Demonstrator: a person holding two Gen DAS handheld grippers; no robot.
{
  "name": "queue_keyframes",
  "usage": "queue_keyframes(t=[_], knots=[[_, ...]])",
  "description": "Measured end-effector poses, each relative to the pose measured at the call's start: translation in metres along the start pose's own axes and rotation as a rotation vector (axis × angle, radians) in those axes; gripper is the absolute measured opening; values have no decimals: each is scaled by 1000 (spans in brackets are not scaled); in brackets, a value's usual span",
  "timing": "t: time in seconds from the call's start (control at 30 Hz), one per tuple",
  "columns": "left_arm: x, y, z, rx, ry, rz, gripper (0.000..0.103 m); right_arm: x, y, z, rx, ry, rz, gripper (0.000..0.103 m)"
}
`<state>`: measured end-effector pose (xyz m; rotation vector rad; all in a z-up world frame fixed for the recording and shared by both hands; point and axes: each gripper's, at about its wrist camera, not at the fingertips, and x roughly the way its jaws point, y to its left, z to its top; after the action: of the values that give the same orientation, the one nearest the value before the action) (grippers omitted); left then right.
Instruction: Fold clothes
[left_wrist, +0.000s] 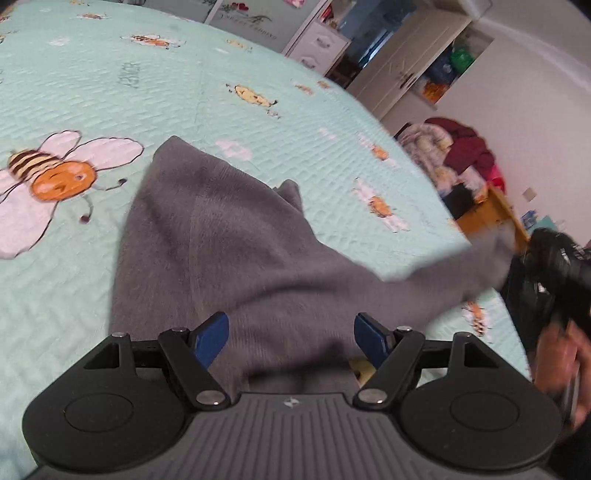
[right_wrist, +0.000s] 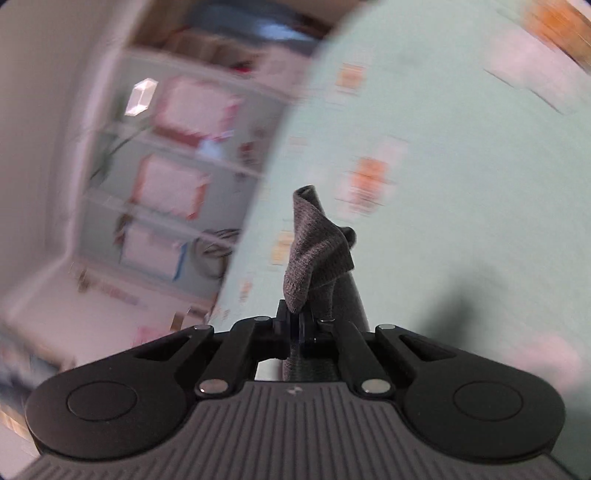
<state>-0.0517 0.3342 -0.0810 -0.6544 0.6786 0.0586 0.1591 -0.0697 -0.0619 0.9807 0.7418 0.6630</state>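
Left tool (left_wrist: 291, 338) sits wide open with its blue fingers (left_wrist: 210, 341) over the near end of the grey garment (left_wrist: 221, 236), gripping nothing. Right tool (right_wrist: 295, 325) is clamped tight on a bunched grey corner. The garment lies across the bee-print bedspread (left_wrist: 258, 147), one end stretching toward the right tool. Wardrobe (left_wrist: 406, 70) sits behind.

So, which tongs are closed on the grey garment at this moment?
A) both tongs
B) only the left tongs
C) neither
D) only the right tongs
D: the right tongs are shut on a bunched edge of the grey garment, while the left tongs stand wide open above it with nothing between the blue pads.
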Motion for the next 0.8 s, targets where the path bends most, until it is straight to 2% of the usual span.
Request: queue_keyframes(t=[0.13,0.2,0.3,0.4,0.43,0.57,0.7,0.8], knots=[[-19,-8,-32,8,22,-18,78,7,97,11,-233,24,160,3],[-31,-11,-48,7,25,-31,78,4,146,5,-366,79,275,3],[-66,-9,-75,-8,4,-82,78,4,216,-27,-610,235,463,3],[-107,8,-104,-50,-25,-97,78,-16,252,-78,-844,450,608,2],[-119,15,-112,-67,-28,-86,78,-24,257,-95,-899,512,629,2],[-160,48,-133,-134,-55,-17,78,-49,251,-156,-1100,711,618,2],[-178,74,-128,-237,-109,5,78,-58,218,-208,-1340,832,478,3],[-174,74,-115,-254,-132,-26,78,-67,186,-241,-1495,875,379,3]])
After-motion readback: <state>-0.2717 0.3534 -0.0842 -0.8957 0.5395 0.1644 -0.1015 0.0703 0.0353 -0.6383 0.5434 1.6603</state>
